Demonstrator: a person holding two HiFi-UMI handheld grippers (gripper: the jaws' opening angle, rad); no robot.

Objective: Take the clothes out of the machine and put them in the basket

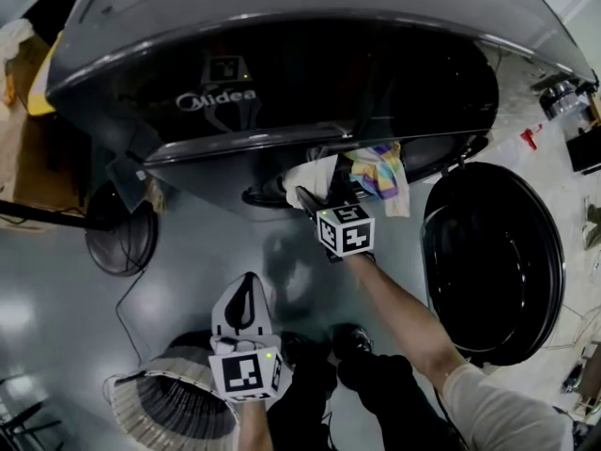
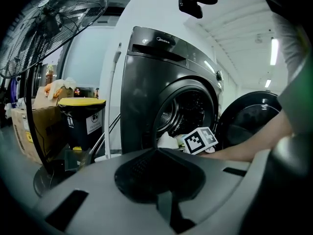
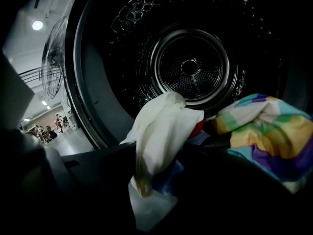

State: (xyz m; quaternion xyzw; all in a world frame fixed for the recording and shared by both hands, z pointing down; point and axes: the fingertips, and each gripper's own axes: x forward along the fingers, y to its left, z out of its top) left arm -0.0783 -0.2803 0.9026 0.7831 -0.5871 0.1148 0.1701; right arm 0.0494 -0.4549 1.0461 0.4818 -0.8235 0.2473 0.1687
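Observation:
A dark front-loading washing machine [image 1: 282, 92] has its round door [image 1: 493, 261] swung open to the right. At the drum mouth lie a white cloth [image 1: 305, 177] and a multicoloured checked cloth [image 1: 380, 172]. My right gripper [image 1: 310, 195] reaches into the opening. In the right gripper view its jaws pinch the white cloth [image 3: 161, 131], with the checked cloth [image 3: 264, 126] just to the right and the metal drum [image 3: 190, 67] behind. My left gripper [image 1: 246, 280] hangs lower, over the floor, shut and holding nothing. A woven basket [image 1: 174, 407] stands below it at the bottom left.
A standing fan [image 1: 117, 238] is left of the machine, its cable trailing over the glossy floor. The left gripper view shows a black bin with a yellow lid [image 2: 80, 119] and a cardboard box [image 2: 29, 131] beside the machine. The person's legs and shoes [image 1: 352, 341] stand between basket and door.

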